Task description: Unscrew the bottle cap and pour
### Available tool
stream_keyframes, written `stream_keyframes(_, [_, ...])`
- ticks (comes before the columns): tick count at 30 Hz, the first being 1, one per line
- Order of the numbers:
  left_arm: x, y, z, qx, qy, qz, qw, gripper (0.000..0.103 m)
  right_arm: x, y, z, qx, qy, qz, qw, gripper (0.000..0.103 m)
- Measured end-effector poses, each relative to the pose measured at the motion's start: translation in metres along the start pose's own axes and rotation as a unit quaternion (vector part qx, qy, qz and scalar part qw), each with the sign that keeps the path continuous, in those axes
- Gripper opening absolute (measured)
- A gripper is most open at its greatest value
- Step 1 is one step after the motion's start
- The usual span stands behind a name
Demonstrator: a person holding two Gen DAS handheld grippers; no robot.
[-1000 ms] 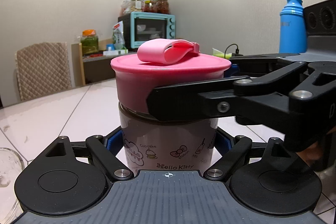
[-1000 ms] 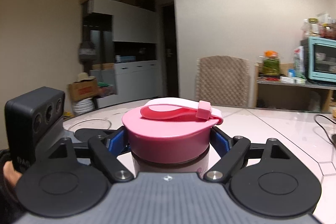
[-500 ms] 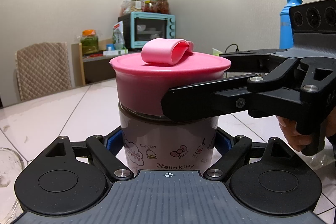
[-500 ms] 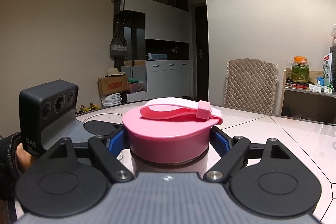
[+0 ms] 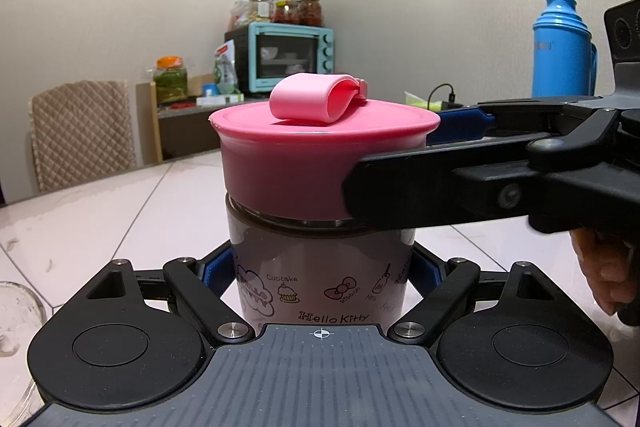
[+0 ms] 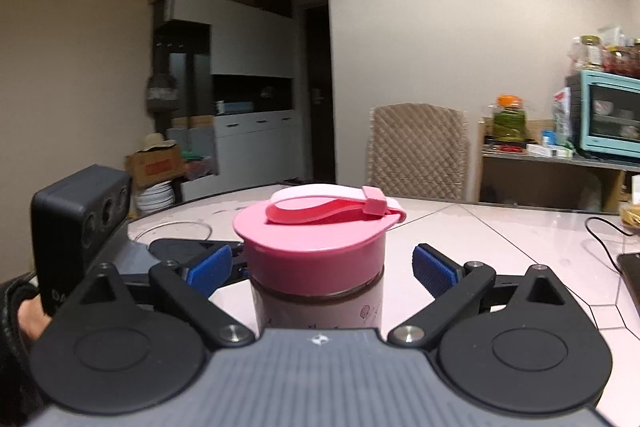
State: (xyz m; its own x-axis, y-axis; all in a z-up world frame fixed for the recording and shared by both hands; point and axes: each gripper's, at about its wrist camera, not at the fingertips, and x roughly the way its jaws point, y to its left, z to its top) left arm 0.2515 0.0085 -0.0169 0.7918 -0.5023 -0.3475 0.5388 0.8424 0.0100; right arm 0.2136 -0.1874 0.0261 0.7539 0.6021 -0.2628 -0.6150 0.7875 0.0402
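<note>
The squat cylindrical bottle (image 5: 320,283) w/ pale printed wall is standing upright on the white tiled table (image 5: 100,219). Its print is reading "Hello Kitty" along the bottom, w/ "Cupcake" over a small cake drawing, "Ribbon" by a bow, and part of "HELLO KITTY" inside a cloud shape; a further word by a bottle drawing is too small to read. The wide round pink plastic cap (image 6: 316,247) w/ a folded lighter-pink carry strap is sitting on the bottle's neck.

The left gripper (image 5: 320,271) is pointing slightly down, level w/ the bottle's lower body, its 2 blue-padded fingers (image 5: 214,269) pressing against both sides of the wall, clamped on it. The right gripper (image 6: 320,267) is coming in from the right side of the left view, at cap height, a person's hand partly showing under it. Its jaws are opening: the blue pads (image 6: 434,269) are standing clear of the cap on both sides, w/ the cap between them, not gripped.

Behind: a quilted beige chair back (image 5: 82,135), a teal toaster oven (image 5: 292,61) w/ 3 jars on top, a green jar w/ orange lid (image 5: 171,79), a tall blue thermos flask (image 5: 562,45), a black cable (image 6: 608,233) on the table. A clear glass rim (image 5: 16,311) is showing at lower left edge.
</note>
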Motion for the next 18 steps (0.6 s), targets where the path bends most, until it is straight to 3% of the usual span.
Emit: stream_keyframes(18, [0.000,0.000,0.000,0.000,0.000,0.000,1.0000,0.090,0.019,0.025,-0.001,-0.003,-0.002,-0.049,0.999,0.097])
